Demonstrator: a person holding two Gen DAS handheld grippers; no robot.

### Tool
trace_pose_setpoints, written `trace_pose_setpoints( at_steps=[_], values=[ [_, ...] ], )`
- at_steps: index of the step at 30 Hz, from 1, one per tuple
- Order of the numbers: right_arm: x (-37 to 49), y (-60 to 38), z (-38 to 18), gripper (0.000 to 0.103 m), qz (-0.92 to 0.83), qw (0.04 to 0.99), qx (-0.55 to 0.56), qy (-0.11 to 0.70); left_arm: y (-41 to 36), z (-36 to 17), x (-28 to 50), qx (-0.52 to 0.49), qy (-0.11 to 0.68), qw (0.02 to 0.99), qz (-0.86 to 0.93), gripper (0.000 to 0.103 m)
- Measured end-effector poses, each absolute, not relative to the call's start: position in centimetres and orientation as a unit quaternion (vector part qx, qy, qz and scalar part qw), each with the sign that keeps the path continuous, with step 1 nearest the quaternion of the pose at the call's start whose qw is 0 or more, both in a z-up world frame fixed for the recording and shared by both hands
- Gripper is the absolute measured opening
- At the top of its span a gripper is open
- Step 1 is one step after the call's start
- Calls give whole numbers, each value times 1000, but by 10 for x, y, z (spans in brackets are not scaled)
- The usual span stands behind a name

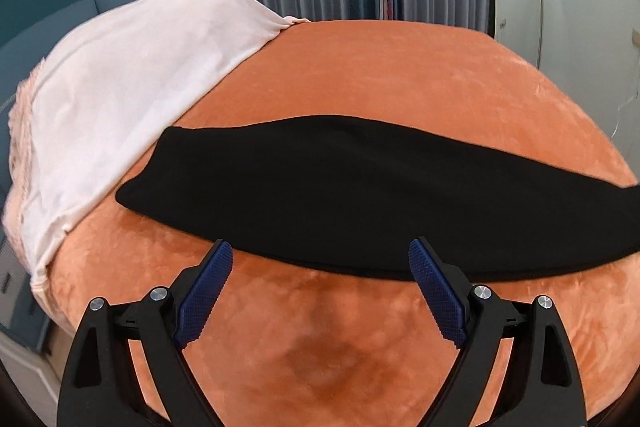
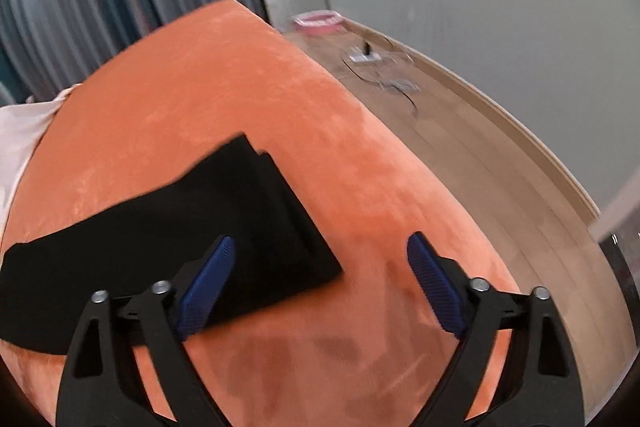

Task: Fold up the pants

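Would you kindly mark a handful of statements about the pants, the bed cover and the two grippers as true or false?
1. The black pants lie flat on the orange blanket. True.
2. The left gripper is shut on the pants. False: its jaws stand wide open with nothing between them.
3. A pale pink sheet covers the part of the bed beyond one end of the pants. True.
4. The right gripper holds the pants off the bed. False: it is open, hovering by the pants' squared end.
5. The pants are blue denim. False: they are plain black.
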State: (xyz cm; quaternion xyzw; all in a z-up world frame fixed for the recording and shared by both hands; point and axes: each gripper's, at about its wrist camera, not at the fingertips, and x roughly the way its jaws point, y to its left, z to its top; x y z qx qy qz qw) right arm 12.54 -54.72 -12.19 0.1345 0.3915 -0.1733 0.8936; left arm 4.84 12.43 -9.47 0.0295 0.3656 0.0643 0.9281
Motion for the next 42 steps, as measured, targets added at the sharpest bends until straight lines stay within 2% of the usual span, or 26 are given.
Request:
trace_pose_setpoints(
  at_steps=[3, 4, 6, 9, 10, 12, 13, 15, 17, 18, 22, 27, 34, 39, 40, 41, 42],
  values=[
    [149, -539, -140, 58, -162, 883, 109, 427, 117, -96, 50, 41, 368, 926, 71, 87],
    [151, -538, -142, 38, -143, 885, 113, 428, 114, -96, 50, 44, 370, 925, 73, 87],
    [145, -532, -130, 18, -148, 894, 87, 414, 108, -96, 50, 48, 372, 924, 74, 87],
    [133, -542, -121, 16, -156, 901, 108, 391, 104, -95, 51, 57, 369, 925, 72, 87],
    [137, -547, -129, 11, -174, 892, 101, 405, 104, -96, 52, 59, 368, 925, 72, 87],
    [139, -557, -152, 11, -179, 875, 102, 437, 101, -98, 53, 58, 372, 924, 68, 87],
    [131, -561, -147, 12, -174, 881, 118, 423, 99, -100, 52, 57, 376, 923, 63, 87],
    [117, -569, -135, 25, -166, 887, 156, 401, 94, -101, 50, 60, 380, 921, 56, 87],
    [102, -575, -126, 63, -166, 894, 178, 376, 89, -103, 47, 68, 379, 921, 53, 87],
    [100, -575, -123, 64, -157, 898, 179, 371, 88, -103, 45, 70, 378, 922, 51, 87],
    [106, -560, -114, 63, -106, 909, 145, 376, 84, -105, 42, 68, 381, 921, 42, 87],
    [141, -542, -128, 61, -81, 896, 89, 427, 78, -108, 40, 69, 388, 918, 38, 87],
    [121, -528, -111, 61, -39, 916, 78, 391, 84, -105, 41, 71, 384, 919, 49, 87],
    [126, -536, -122, 63, -58, 907, 64, 412, 78, -109, 42, 65, 395, 915, 44, 87],
    [128, -541, -127, 54, -58, 903, 70, 419, 75, -109, 40, 69, 393, 916, 42, 87],
    [132, -546, -132, 30, -68, 899, 73, 428, 73, -109, 39, 74, 392, 916, 41, 87],
    [134, -550, -134, 18, -76, 896, 79, 431, 71, -108, 38, 79, 390, 916, 39, 87]
  ],
)
